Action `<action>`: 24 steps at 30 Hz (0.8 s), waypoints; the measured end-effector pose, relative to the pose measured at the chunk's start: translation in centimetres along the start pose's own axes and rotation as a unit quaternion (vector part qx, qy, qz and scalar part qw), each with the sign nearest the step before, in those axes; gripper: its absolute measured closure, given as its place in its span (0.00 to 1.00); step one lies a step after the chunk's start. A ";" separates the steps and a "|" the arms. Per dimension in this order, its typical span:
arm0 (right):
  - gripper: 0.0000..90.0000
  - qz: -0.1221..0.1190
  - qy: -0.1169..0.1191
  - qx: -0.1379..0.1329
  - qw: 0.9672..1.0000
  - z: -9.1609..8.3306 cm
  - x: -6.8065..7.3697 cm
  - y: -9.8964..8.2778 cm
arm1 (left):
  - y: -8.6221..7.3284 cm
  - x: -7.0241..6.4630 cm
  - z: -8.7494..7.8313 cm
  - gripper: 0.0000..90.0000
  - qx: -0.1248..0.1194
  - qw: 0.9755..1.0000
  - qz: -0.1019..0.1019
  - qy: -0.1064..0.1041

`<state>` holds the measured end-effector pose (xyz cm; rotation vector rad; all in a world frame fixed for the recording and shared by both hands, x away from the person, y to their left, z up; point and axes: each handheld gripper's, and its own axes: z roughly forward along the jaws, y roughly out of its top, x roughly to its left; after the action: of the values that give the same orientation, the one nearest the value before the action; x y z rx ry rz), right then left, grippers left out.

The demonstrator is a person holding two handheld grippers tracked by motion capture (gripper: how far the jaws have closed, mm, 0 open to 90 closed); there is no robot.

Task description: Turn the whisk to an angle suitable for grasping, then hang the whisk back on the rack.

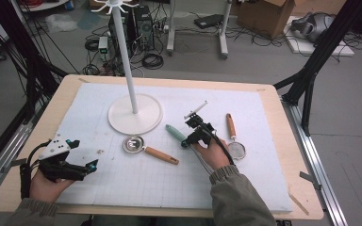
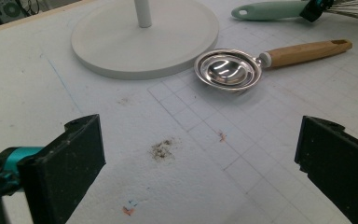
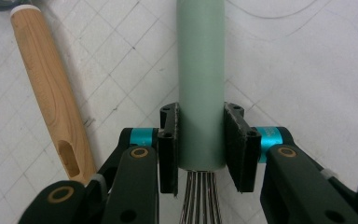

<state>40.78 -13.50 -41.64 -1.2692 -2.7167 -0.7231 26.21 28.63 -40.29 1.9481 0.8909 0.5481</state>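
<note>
A whisk with a mint-green handle (image 1: 174, 133) lies on the white gridded mat (image 1: 122, 183), right of centre. My right gripper (image 1: 187, 141) sits over the handle's wire end. In the right gripper view my right gripper (image 3: 200, 149) has both pads against the sides of the green handle (image 3: 200, 70), with the wires (image 3: 200, 200) running back under it. My left gripper (image 1: 85, 154) rests at the mat's near left corner. In its own view my left gripper (image 2: 200, 158) stands wide open over bare mat, nothing between its jaws.
A white stand's round base (image 1: 135, 114) and pole (image 1: 127, 61) rise at the back centre. A steel spoon with a wooden handle (image 1: 134, 143) (image 2: 228, 70) lies before the base, its handle (image 3: 51, 88) beside the whisk. A small strainer (image 1: 235, 148) lies right of my right hand.
</note>
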 end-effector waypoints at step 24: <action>0.77 -0.002 0.018 -0.039 0.999 -1.9 0.2 -0.4 | 0.1 -0.1 -0.1 0.02 -0.005 1.000 -0.002 -0.002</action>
<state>40.09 -14.44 -40.11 -1.2529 -2.6874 -0.8528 26.16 28.56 -40.15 1.9368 0.8884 0.5453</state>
